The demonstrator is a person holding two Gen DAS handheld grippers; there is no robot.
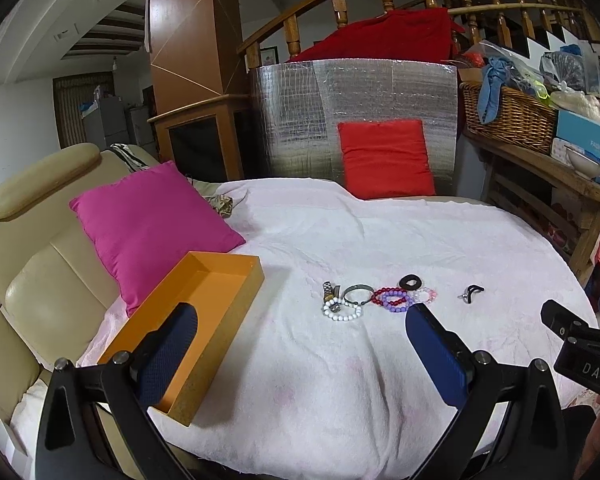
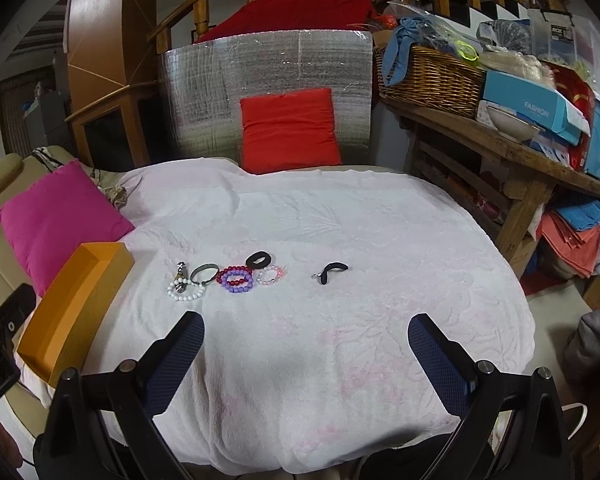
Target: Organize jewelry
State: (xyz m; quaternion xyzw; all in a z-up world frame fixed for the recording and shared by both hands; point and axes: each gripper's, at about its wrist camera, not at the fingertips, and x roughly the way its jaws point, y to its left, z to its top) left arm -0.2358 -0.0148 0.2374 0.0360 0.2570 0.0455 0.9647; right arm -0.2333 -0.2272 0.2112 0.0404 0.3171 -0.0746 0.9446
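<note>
Jewelry lies in a row on the pale pink cloth [image 1: 340, 360]: a watch [image 1: 328, 292], a white bead bracelet [image 1: 342, 314], a metal bangle [image 1: 358, 294], red [image 1: 388, 294] and purple [image 1: 396, 304] bead bracelets, a pink bead bracelet [image 1: 426, 294], a black hair tie [image 1: 410, 282] and a black ring piece [image 1: 471, 292]. An empty orange box [image 1: 196, 320] sits left of them. My left gripper [image 1: 300, 336] is open and empty, short of the row. My right gripper [image 2: 306, 344] is open and empty, nearer than the bracelets [image 2: 236, 278] and the black piece [image 2: 332, 270]. The box [image 2: 76, 300] is at its left.
A magenta cushion [image 1: 148, 224] lies behind the box on a beige sofa [image 1: 28, 280]. A red cushion [image 1: 384, 158] leans on a silver foil panel [image 1: 340, 96] at the back. A wooden table [image 2: 500, 152] with a wicker basket [image 2: 428, 72] and boxes stands right.
</note>
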